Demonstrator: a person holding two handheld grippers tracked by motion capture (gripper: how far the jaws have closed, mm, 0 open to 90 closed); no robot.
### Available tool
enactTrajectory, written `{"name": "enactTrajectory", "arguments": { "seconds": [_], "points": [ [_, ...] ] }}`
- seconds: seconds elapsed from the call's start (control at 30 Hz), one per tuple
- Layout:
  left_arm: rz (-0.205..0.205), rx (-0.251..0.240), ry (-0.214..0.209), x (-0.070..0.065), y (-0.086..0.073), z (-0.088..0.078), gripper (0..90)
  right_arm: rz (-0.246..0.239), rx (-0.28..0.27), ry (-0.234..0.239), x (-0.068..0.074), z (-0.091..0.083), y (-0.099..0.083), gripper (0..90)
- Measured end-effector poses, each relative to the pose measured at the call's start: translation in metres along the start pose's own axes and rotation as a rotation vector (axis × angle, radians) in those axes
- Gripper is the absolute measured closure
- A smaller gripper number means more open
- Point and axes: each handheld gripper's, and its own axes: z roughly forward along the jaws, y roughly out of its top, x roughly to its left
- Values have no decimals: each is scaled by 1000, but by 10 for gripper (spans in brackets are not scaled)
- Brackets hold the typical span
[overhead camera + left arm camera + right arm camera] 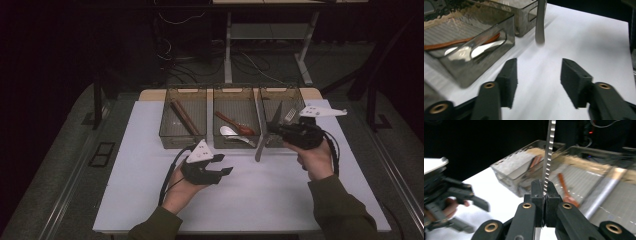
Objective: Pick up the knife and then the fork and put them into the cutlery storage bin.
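Left gripper (pixel 224 165): yours, low over the white table (pixel 150 200), jaws parted, nothing between them. Right gripper (pixel 272 131): yours, clamped tight on a serrated knife (pixel 548 157), blade up, handle hanging just before the bins. Beyond: middle bin (pixel 236 117) with spoons, right bin (pixel 280 100) with a fork. Risk: the thin blade gives little purchase; tilt it and the knife may pivot or slip, striking a bin rim.

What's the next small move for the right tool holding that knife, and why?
Probably carry the knife over the right bin and lower it in. The right tool is shut on its serrated blade, lifted at that bin's front, and the bin already holds a fork.
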Motion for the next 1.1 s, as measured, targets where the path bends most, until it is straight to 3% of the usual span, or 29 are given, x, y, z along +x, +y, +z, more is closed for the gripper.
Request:
{"name": "enactTrajectory", "arguments": {
  "seconds": [0.37,0.6,0.73,0.9,1.1],
  "points": [
    [-42,-3,14,12,-39,-39,299,-19,-24,-179,-40,-32,37,880],
    [-74,-20,39,17,-56,-56,154,-27,-15,-296,-70,-39,58,881],
    [-76,-22,45,17,-60,-59,88,-40,29,-340,-86,-33,60,881],
    [-72,-1,49,17,-64,-57,0,-26,127,-380,-104,-22,51,881],
    [-73,5,48,18,-65,-55,0,-1,215,-393,-119,-13,36,881]
  ]
}}
